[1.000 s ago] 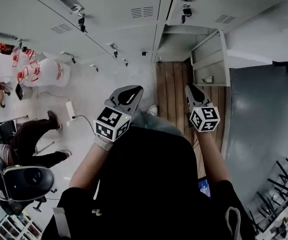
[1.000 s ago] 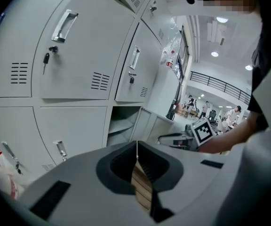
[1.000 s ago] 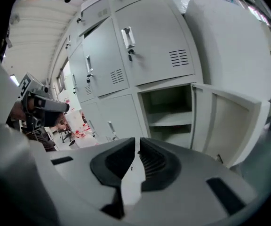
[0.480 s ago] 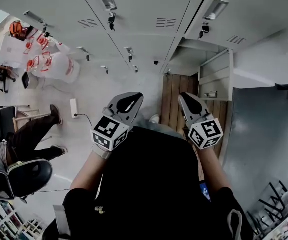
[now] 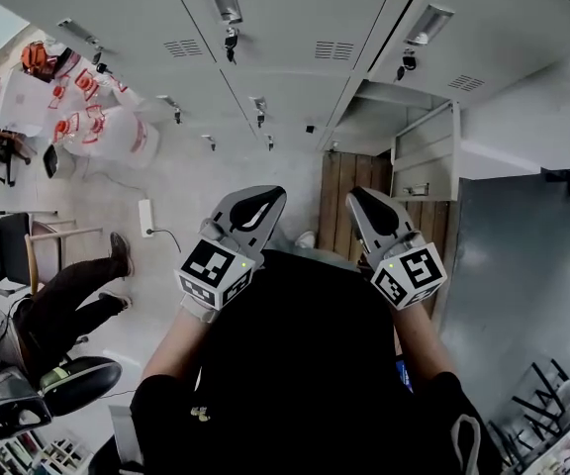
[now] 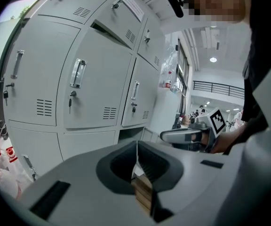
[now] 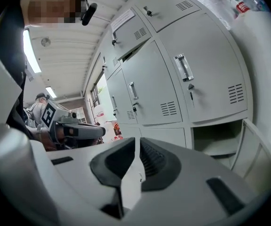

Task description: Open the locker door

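Observation:
A wall of grey lockers [image 5: 275, 38] stands in front of me, each door with a metal handle [image 6: 78, 73] and a key lock. One low locker door [image 5: 426, 151] hangs open at the right, showing its empty compartment [image 7: 218, 138]. An upper door [image 7: 128, 29] sits slightly ajar. My left gripper [image 5: 268, 198] and right gripper [image 5: 362, 202] are held side by side at chest height, short of the lockers. Both are shut with nothing between their pads. Each gripper view shows the other gripper beside it, the right gripper [image 6: 187, 135] and the left gripper [image 7: 76, 131].
A seated person's leg [image 5: 77, 295] and an office chair [image 5: 77, 379] are on the floor at the left. White bags with red print [image 5: 97, 132] lean by the lockers. A power strip [image 5: 146, 216] lies on the floor. A grey panel [image 5: 522, 255] stands at the right beside wooden planks [image 5: 344, 191].
The head view has tilted, so the lockers sit lower in the picture. Both grippers stay shut and have drawn slightly closer together. The seated person's leg at the left has shifted.

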Demonstrator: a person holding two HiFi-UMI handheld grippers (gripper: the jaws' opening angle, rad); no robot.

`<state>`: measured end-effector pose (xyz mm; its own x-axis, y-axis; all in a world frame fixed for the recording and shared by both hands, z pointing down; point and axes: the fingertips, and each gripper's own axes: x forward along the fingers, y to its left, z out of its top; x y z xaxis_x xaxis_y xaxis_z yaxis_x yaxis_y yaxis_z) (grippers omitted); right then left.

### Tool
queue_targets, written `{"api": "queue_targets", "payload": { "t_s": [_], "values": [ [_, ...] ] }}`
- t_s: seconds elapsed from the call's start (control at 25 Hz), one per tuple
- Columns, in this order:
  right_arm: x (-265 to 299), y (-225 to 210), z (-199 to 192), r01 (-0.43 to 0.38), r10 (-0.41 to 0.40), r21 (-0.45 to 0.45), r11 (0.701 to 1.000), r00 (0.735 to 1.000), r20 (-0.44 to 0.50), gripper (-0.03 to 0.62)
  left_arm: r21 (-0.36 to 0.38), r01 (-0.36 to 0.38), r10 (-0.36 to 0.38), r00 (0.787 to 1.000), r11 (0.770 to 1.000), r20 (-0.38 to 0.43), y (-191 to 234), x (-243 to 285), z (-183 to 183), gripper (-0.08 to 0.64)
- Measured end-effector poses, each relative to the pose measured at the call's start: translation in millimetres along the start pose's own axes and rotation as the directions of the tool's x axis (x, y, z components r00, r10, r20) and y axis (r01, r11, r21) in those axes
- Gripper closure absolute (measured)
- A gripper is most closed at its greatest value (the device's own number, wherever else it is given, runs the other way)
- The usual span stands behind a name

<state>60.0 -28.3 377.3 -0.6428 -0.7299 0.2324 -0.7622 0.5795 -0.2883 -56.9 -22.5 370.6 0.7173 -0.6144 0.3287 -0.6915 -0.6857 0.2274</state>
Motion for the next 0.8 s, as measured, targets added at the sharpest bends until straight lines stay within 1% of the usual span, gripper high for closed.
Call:
{"api": "queue_targets", "payload": {
  "t_s": [0.32, 0.52, 0.8],
  "values": [
    [-5, 9, 14, 0.001, -0.001, -0.015, 1.000, 1.000, 0.028, 0.540, 0.011, 0.020, -0.020, 0.999, 1.000, 0.026, -5, 2, 9, 0.535],
    [-6, 12, 15, 0.003, -0.002, -0.033, 0.999, 1.000, 0.028, 0.540, 0.011, 0.028, -0.029, 0.999, 1.000, 0.026, -6, 4, 9, 0.535],
    [-10, 8, 9, 0.022, -0.022, -0.012, 1.000, 1.000, 0.017, 0.540, 0.019, 0.035, -0.035, 0.999, 0.999, 0.026, -8, 5, 9, 0.535]
  ]
}}
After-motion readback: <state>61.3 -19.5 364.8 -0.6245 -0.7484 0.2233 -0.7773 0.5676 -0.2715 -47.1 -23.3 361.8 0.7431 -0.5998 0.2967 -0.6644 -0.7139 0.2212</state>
